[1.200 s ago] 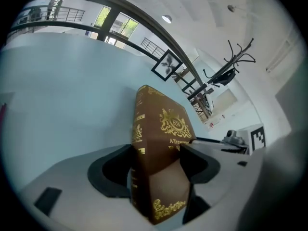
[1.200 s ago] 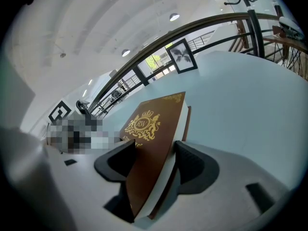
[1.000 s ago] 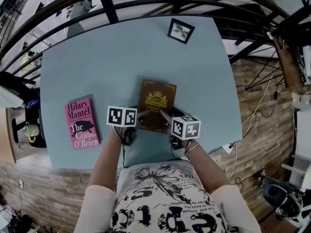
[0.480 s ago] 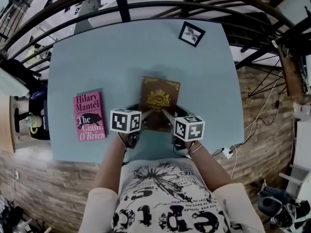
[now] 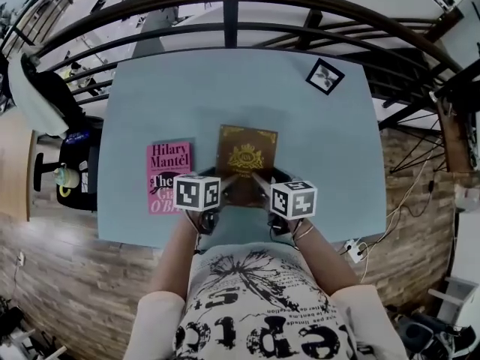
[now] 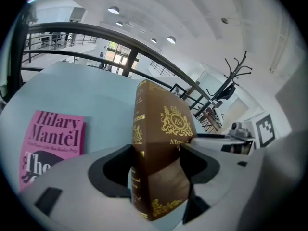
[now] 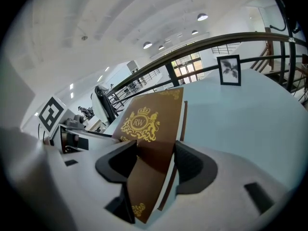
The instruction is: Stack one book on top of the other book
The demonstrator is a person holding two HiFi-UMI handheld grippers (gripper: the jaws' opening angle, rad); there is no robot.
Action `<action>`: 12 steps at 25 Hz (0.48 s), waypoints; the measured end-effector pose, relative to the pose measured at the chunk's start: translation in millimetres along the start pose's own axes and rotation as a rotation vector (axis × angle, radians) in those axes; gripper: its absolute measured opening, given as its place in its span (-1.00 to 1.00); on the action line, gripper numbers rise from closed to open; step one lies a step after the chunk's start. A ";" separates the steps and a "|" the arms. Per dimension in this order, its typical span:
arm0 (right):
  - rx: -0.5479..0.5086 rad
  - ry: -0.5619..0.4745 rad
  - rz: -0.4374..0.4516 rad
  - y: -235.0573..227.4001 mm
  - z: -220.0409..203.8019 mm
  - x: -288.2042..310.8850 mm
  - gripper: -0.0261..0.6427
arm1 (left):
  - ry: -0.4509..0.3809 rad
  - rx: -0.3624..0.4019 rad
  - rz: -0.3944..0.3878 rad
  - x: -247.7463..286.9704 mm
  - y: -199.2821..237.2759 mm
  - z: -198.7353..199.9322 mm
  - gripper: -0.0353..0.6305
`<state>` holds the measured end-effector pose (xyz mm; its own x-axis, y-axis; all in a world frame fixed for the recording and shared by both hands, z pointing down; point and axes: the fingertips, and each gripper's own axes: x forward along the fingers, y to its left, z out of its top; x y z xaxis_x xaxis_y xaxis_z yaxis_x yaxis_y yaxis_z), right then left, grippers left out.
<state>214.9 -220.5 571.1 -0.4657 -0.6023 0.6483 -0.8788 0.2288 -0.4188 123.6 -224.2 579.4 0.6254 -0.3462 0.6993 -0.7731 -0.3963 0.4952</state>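
A brown hardback with a gold crest [image 5: 244, 160] is held up off the pale blue table [image 5: 225, 96] by both grippers. My left gripper [image 5: 222, 183] is shut on its near left edge, at the spine [image 6: 139, 148]. My right gripper [image 5: 259, 183] is shut on its near right edge [image 7: 154, 153]. A pink paperback [image 5: 168, 172] lies flat on the table to the left, partly behind the left gripper's marker cube; it also shows in the left gripper view [image 6: 50, 141].
A small framed picture [image 5: 325, 76] stands at the table's far right corner, also seen past the book [image 7: 229, 70]. A dark curved railing [image 5: 225, 6] runs round the far side. A chair with a white cloth [image 5: 45, 96] is at the left.
Both grippers have lifted the brown book off the table and carried it a little. The pink book now sits closer to the left gripper in the head view.
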 end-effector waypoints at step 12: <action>-0.052 0.040 0.058 147.6 1.7 60.3 -0.22 | -0.059 -0.052 0.056 -118.2 107.5 -8.1 0.02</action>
<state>57.2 -224.4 547.3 -0.5185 -0.5566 0.6491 -0.8542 0.3021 -0.4233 -34.2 -219.1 554.2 0.5849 -0.4165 0.6960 -0.8106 -0.3304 0.4835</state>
